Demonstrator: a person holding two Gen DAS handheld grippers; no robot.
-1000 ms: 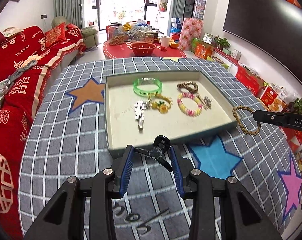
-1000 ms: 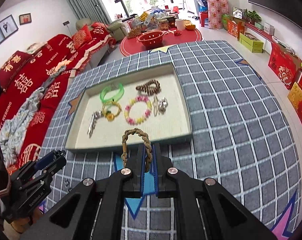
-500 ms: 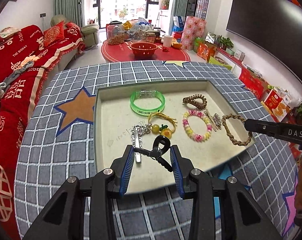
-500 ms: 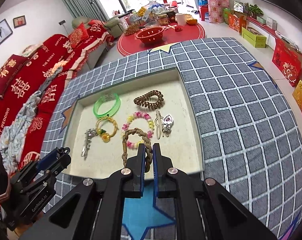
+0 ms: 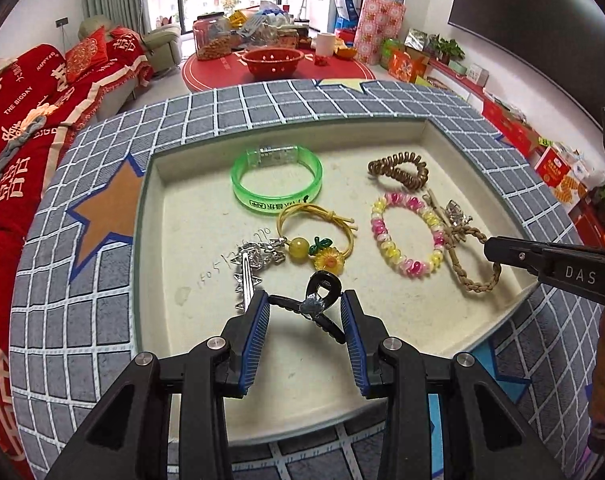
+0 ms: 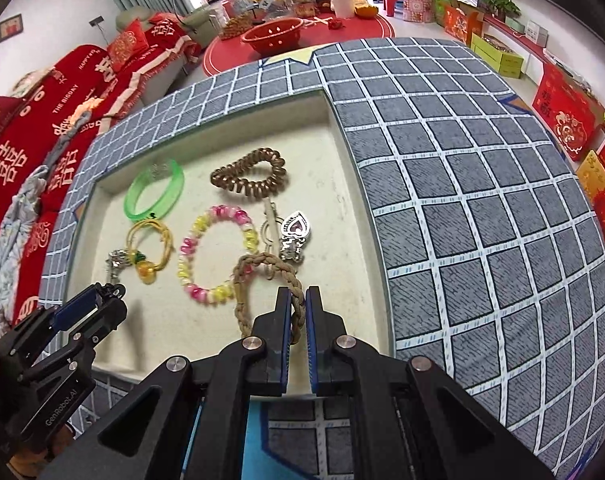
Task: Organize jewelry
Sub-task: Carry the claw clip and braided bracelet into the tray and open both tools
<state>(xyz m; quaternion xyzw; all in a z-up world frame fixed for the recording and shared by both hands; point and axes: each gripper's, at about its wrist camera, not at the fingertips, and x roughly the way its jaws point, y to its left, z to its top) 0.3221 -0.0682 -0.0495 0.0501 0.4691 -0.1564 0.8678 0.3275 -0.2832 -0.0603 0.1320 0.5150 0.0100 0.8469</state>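
Note:
A cream tray (image 5: pixel 170 240) sits on the grey grid table. It holds a green bangle (image 5: pixel 276 184), a brown coil hair tie (image 5: pixel 398 170), a pink-yellow bead bracelet (image 5: pixel 406 234), a yellow cord tie with a flower charm (image 5: pixel 322 240), a silver key charm (image 5: pixel 250 268) and a silver heart clip (image 6: pixel 296 228). My left gripper (image 5: pixel 305 308) is shut on a black hair clip (image 5: pixel 318 300) over the tray's near part. My right gripper (image 6: pixel 297 300) is shut on a braided tan bracelet (image 6: pixel 258 276), low over the tray's right side; it also shows in the left wrist view (image 5: pixel 498 250).
The tray's raised rim (image 6: pixel 344 148) stands close to the right gripper. The table edge drops to a red sofa (image 5: pixel 18 120) on the left. A red round mat with a red bowl (image 5: pixel 272 60) lies beyond the table. Red boxes (image 6: pixel 562 108) line the right wall.
Both grippers have moved forward over the tray. The black clip and the braided bracelet went from outside the tray's near edge to above its floor.

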